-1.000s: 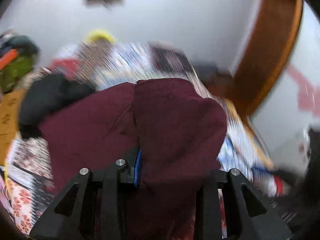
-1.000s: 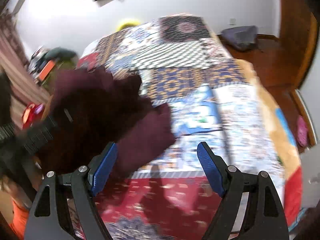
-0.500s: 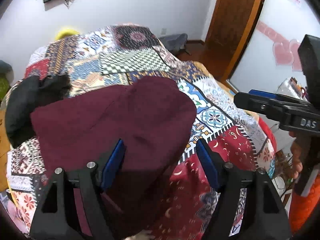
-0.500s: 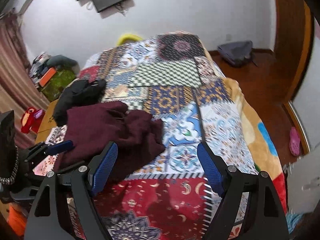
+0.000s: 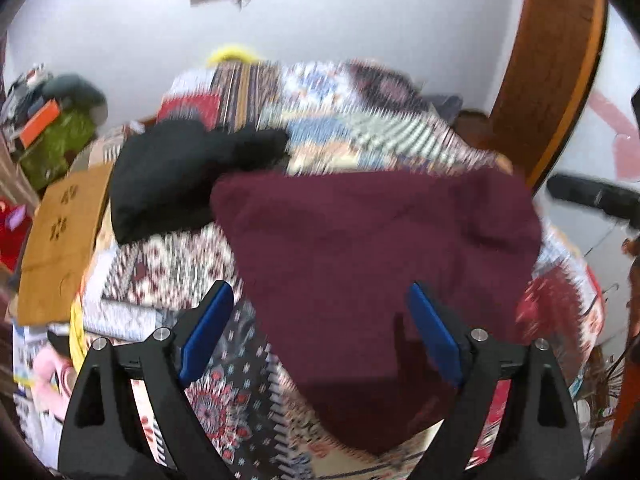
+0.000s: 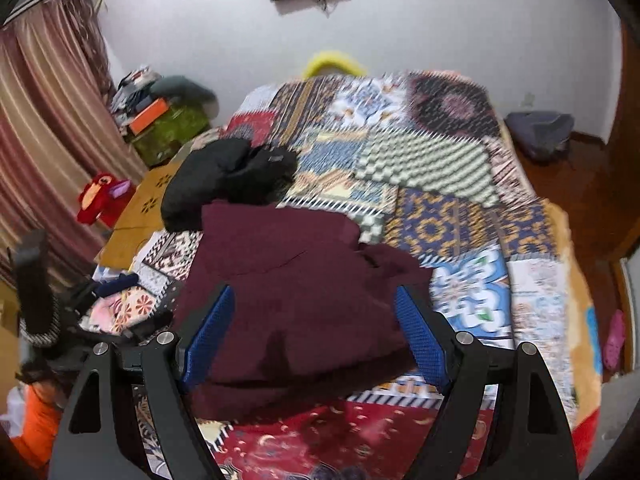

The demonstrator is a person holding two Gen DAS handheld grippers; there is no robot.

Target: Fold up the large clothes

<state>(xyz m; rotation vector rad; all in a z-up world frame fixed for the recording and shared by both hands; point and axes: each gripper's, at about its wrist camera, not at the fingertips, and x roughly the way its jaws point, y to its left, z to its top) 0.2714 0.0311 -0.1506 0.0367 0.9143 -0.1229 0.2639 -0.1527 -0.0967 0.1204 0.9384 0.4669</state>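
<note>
A maroon garment [image 5: 380,256] lies folded on the patchwork bedspread [image 5: 328,128] near the bed's front edge; it also shows in the right wrist view [image 6: 292,280]. My left gripper [image 5: 320,336] is open and empty above its near part. My right gripper [image 6: 312,332] is open and empty above the same garment [image 6: 292,280]. The right gripper's black body [image 5: 592,196] shows at the right edge of the left wrist view. The left gripper's body [image 6: 36,280] shows at the left in the right wrist view.
A black garment [image 6: 224,176] lies bunched on the bed just behind the maroon one. A wooden board [image 6: 140,216] rests at the bed's left side. A green box with clutter [image 6: 168,128] and a curtain [image 6: 44,120] stand left. A wooden door [image 5: 552,60] is right.
The left gripper let go of the maroon garment and opened. Both grippers have shifted over the garment, which now lies flat on the bed.
</note>
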